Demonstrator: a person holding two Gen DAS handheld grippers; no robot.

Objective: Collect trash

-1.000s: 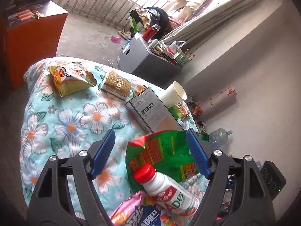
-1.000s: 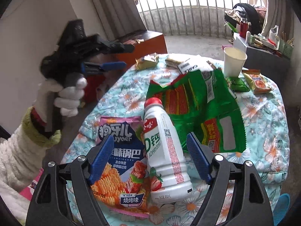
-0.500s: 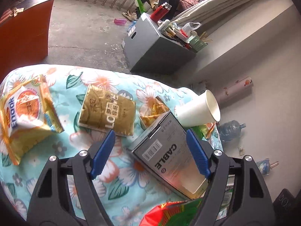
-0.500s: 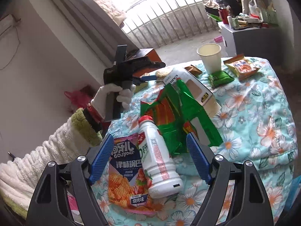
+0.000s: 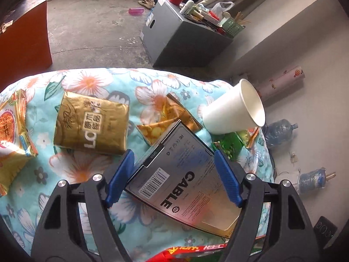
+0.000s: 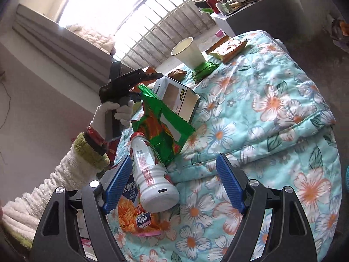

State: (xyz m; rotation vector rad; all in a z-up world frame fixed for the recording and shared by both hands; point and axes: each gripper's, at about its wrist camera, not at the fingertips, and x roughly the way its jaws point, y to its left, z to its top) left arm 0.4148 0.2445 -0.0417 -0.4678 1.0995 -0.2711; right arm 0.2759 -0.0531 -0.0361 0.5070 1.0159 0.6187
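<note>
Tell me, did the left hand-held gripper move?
Yes. The left hand-held gripper went forward across the table, from over the green wrapper to over the cable box.

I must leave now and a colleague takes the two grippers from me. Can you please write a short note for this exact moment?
Left gripper: open, holds nothing, jaws have just been closing a little with the grey CABLE box between them, not pressed.
Right gripper: open, holds nothing; the white bottle with red cap lies between its fingers, near the left one.
On the flowered cloth: gold snack packet, paper cup, green wrapper, orange chip bag under the bottle.
Done: nothing visibly collected. Left: pick up all items; no bin in view.
</note>
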